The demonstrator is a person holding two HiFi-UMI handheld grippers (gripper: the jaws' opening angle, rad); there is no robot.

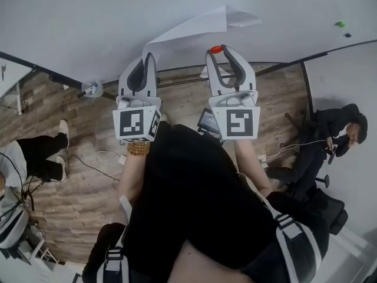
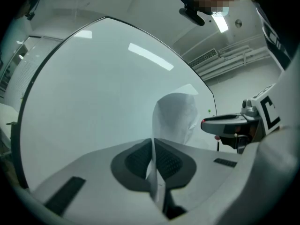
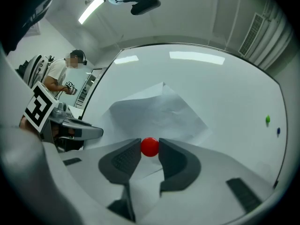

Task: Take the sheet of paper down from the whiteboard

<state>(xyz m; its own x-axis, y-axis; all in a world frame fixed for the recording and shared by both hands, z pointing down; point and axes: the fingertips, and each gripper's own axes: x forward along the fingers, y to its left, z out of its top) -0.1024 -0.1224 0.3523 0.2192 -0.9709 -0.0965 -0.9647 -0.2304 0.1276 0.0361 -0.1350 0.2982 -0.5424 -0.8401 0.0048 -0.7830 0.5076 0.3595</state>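
— Where was the paper when I paused?

— You had the single sheet of paper (image 1: pixel 203 23) up at the whiteboard (image 1: pixel 82 22), bowed away from its surface rather than lying flat. In the head view its long axis ran on a slant. It went from the low left end, held in your left tongs (image 1: pixel 148 58), up to a loose corner pointing to the upper right.

— And my grip?

— Your left tongs were clenched on the sheet's edge, with the paper standing edge-on between the dark pads. Your right tongs (image 1: pixel 217 52) were grasping the one red magnet (image 1: pixel 216 49), a pad against each side of it. The sheet lay behind and beneath them. I couldn't tell whether the magnet touched the board.

— How were my hands set?

— You held both tongs about level, pointing at the board, side by side and near each other.

— Anything else up there?

— One green dot (image 1: pixel 340 23) and one blue dot (image 1: pixel 347 35) sat just beside each other, well apart from the sheet, off to the right.
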